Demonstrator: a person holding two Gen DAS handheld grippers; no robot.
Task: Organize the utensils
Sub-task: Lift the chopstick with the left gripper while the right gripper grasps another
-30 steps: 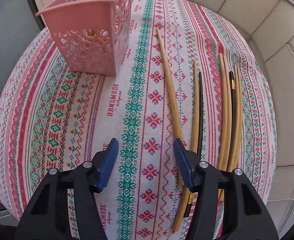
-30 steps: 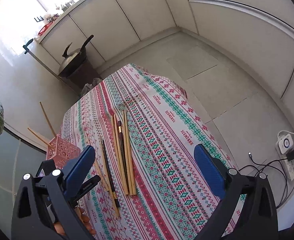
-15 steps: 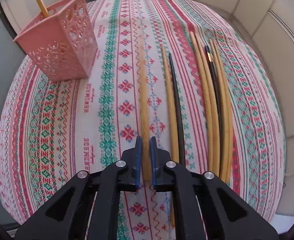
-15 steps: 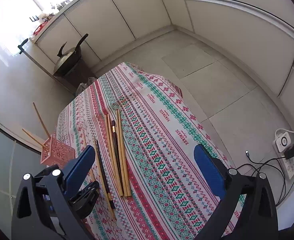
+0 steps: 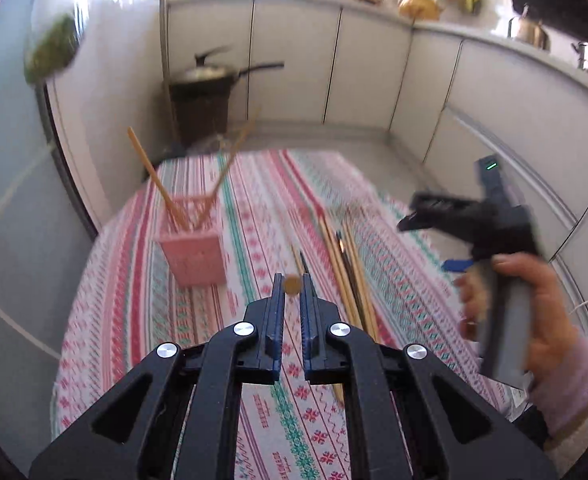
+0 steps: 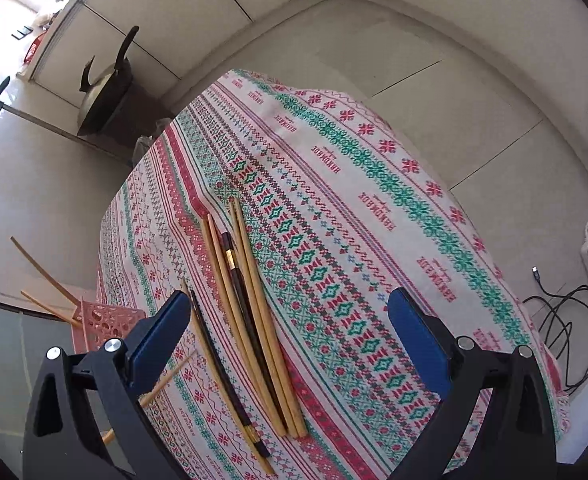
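Lifted: chopstick (image 5: pixel 292 284) apparently end-on | left gripper (image 5: pixel 292 294) clamps it | right gripper (image 6: pixel 290 336) apart

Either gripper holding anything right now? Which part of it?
The left gripper is shut on one light wooden chopstick, seen end-on between its pads; the grip point along its length cannot be told. The right gripper is open, holding nothing.

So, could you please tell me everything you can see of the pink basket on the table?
The pink perforated plastic basket is a small square holder with cut-out lattice walls, wider at its open top. It stands upright on the patterned red-and-green tablecloth, towards the table's left side, apart from the chopsticks lying flat. Two pale wooden chopsticks already lean in it, crossing and splaying outward. Neither claw touches it. The right wrist view shows only its corner.
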